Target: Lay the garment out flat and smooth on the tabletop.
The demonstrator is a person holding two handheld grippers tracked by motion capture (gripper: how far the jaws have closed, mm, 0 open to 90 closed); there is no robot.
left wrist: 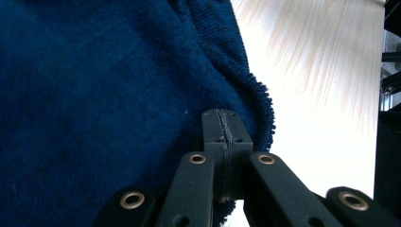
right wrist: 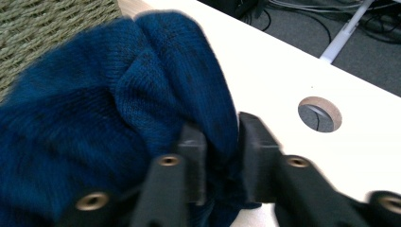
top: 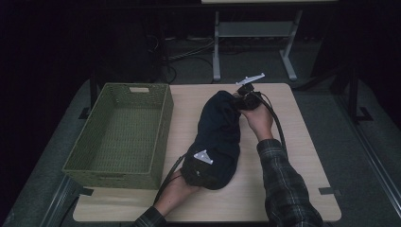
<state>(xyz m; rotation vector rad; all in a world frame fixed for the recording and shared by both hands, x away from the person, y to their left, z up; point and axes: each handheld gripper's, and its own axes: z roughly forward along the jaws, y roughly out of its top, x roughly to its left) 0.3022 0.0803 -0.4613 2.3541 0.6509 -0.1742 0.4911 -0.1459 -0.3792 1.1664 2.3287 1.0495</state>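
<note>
The 2 grippers hold the dark blue knitted garment (top: 217, 137) by opposite ends, left gripper (left wrist: 222, 137) clamped on its hem, right gripper (right wrist: 221, 142) pinching a fold between its jaws, apparently to lift it.

Green woven basket (top: 120, 135) walls off left side of worktop (top: 302, 156) — no low pass there. Dark blue knit bundle (top: 217, 137) blocks centre strip. Right side and near edge bare wood — open passage. Round hole (right wrist: 320, 114) in worktop by far corner.
</note>
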